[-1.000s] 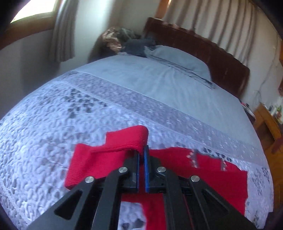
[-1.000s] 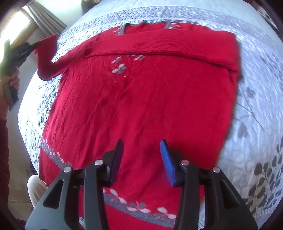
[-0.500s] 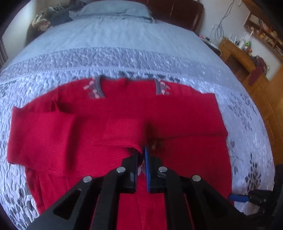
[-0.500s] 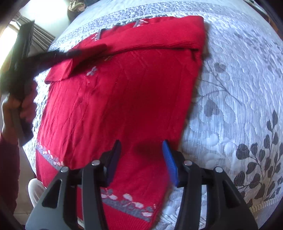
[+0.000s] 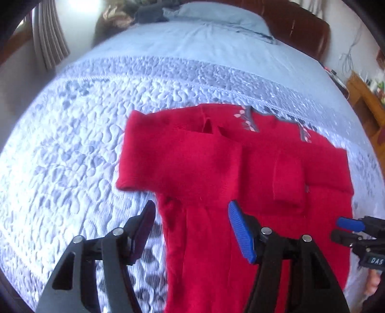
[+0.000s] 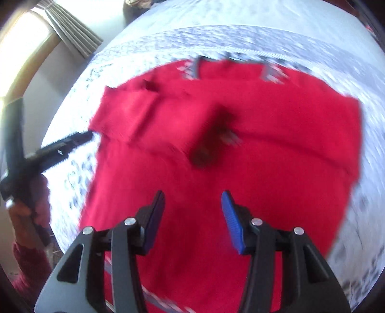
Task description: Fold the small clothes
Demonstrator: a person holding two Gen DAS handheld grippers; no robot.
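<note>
Bedspread (image 5: 72, 149) is carrying the red sweater (image 5: 240, 173), lying lengthwise toward the foot edge; left tongs (image 5: 190, 228), just opening and empty, are straddling its near side; right tongs (image 6: 192, 216) are hovering half-open, empty

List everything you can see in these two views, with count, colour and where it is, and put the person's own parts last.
sweater: one, red with grey trim at the neck, flat on the quilt, both sleeves folded across the chest
quilt: one, pale blue-grey with a leaf print, covering the near part of the bed
pillow: one, blue-grey, at the head of the bed
headboard: one, dark brown, behind the pillow
curtain: one, beige, by the window on the left
wooden furniture: one, tan, right of the bed
left tool: one, black with a blue pad, jaws just opened, nothing between them, over the sweater's left edge
right tool: one, black with a blue pad, open, over the sweater's lower body
hand: one, holding the left tool's handle, red sleeve below it
</note>
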